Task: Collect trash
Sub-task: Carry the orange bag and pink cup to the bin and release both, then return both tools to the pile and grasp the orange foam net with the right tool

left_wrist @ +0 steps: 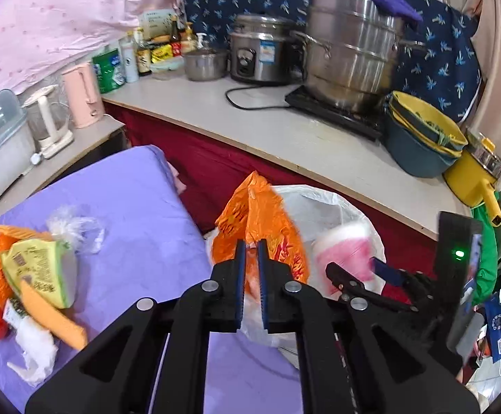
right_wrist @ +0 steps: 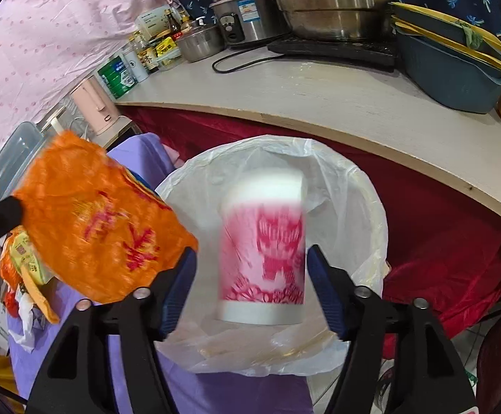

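Observation:
My left gripper is shut on an orange plastic bag and holds it over the edge of a bin lined with a white plastic bag. The orange bag also shows at the left of the right wrist view. My right gripper is open, and a pink-and-white paper cup, blurred by motion, is between its fingers above the white-lined bin. The cup also shows in the left wrist view. More trash lies on the purple-covered table: wrappers, a green carton, plastic bags.
A counter behind the bin carries a steel steamer pot, a rice cooker, stacked blue and yellow basins, bottles and a pink kettle. A red cloth hangs below the counter.

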Demonstrator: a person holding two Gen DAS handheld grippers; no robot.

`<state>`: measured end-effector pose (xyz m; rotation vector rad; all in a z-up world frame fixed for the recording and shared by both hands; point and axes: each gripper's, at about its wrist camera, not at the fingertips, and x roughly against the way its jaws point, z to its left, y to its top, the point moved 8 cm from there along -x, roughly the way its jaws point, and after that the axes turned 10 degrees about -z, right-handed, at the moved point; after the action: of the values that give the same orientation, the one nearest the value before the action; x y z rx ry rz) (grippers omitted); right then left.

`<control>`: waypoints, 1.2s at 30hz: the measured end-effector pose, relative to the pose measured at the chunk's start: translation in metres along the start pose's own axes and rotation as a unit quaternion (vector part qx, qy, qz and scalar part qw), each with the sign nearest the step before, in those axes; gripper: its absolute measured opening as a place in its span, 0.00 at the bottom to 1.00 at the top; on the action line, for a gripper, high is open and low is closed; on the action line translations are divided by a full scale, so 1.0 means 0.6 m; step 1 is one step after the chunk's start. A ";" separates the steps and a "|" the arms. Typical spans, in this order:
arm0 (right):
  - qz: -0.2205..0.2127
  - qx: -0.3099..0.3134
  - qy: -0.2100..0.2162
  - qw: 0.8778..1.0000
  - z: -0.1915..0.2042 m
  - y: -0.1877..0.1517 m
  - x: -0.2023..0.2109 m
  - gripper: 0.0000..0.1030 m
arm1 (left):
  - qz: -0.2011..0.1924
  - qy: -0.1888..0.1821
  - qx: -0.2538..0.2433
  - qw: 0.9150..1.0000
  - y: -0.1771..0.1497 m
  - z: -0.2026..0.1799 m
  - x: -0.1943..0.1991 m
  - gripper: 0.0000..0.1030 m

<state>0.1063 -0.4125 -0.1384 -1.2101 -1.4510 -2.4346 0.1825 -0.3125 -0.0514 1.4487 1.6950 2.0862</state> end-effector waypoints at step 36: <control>0.005 0.108 0.131 0.985 0.317 -0.071 0.082 0.74 | -0.006 0.212 0.160 0.964 -0.162 0.388 0.194 0.71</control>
<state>0.1672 -0.2273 -0.0901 -0.8164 -1.5722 -2.2520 0.2356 -0.0405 -0.0746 1.0977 2.2780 2.3280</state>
